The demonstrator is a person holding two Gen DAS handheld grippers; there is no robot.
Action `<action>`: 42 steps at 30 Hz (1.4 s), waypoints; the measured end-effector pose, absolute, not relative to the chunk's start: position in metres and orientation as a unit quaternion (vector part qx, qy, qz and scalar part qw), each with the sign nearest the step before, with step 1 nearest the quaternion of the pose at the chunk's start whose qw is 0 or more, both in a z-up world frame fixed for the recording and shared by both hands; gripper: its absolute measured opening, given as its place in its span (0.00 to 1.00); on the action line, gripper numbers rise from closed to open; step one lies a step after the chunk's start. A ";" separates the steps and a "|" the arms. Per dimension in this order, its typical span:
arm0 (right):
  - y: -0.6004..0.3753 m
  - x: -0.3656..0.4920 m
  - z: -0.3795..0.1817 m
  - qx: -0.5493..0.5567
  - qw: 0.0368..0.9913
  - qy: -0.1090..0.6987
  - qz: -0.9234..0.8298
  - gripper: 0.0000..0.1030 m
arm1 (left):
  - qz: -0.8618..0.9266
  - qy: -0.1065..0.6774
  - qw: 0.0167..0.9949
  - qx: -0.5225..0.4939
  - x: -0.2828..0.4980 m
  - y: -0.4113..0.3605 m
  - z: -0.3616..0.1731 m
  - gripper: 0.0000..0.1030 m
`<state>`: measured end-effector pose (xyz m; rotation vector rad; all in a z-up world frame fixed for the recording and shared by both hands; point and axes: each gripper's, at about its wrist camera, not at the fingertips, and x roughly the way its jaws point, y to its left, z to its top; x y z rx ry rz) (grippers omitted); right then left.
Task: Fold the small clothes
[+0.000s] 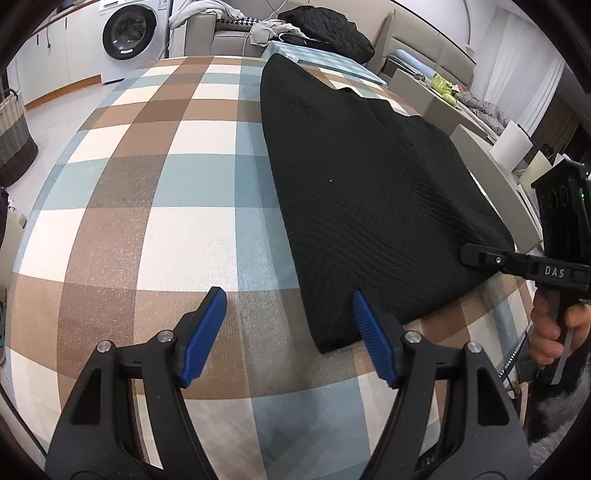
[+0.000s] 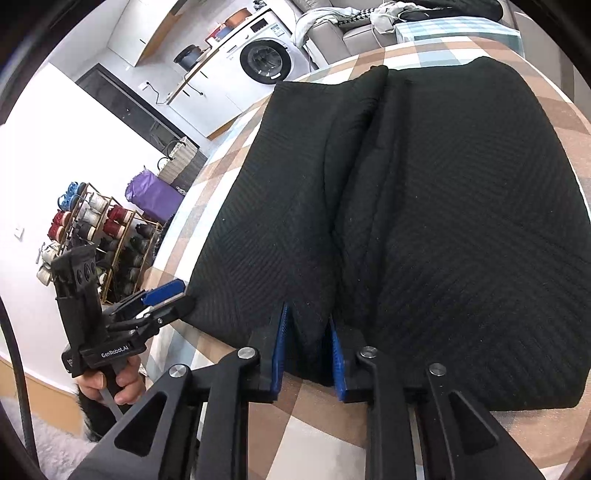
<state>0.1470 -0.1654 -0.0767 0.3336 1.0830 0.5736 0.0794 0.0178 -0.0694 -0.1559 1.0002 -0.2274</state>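
Observation:
A black ribbed knit garment (image 1: 354,192) lies folded on the checked table cover (image 1: 155,206). My left gripper (image 1: 290,306) is open, with its blue pads straddling the garment's near left corner and nothing between them. It also shows in the right wrist view (image 2: 162,295), at the garment's left corner. My right gripper (image 2: 308,328) is shut on the near hem of the garment (image 2: 424,221), pinching a fold of cloth between its blue pads. In the left wrist view the right gripper (image 1: 469,254) reaches in from the right onto the garment's edge.
A washing machine (image 1: 129,35) stands beyond the table, a woven basket (image 1: 13,136) on the floor at left. A sofa with piled clothes (image 1: 317,26) is behind. A shoe rack (image 2: 96,229) and purple bag (image 2: 155,195) stand left of the table.

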 end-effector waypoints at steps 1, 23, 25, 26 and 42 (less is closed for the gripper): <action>-0.163 0.146 -0.076 0.150 0.810 0.501 0.267 0.18 | -0.109 0.478 0.869 -0.076 0.080 0.018 -0.069 0.67; -0.201 0.212 -0.086 0.260 0.802 0.490 0.219 0.34 | -0.104 0.455 0.879 -0.099 0.107 0.021 -0.058 0.67; -0.202 0.231 -0.086 0.269 0.802 0.486 0.220 0.34 | -0.106 0.455 0.879 -0.097 0.111 0.019 -0.058 0.67; -0.199 0.240 -0.087 0.272 0.800 0.485 0.224 0.35 | -0.106 0.457 0.878 -0.096 0.113 0.019 -0.060 0.67; -0.185 0.265 -0.044 0.141 0.873 0.436 0.169 0.08 | -0.116 0.456 0.878 -0.092 0.128 0.010 -0.061 0.67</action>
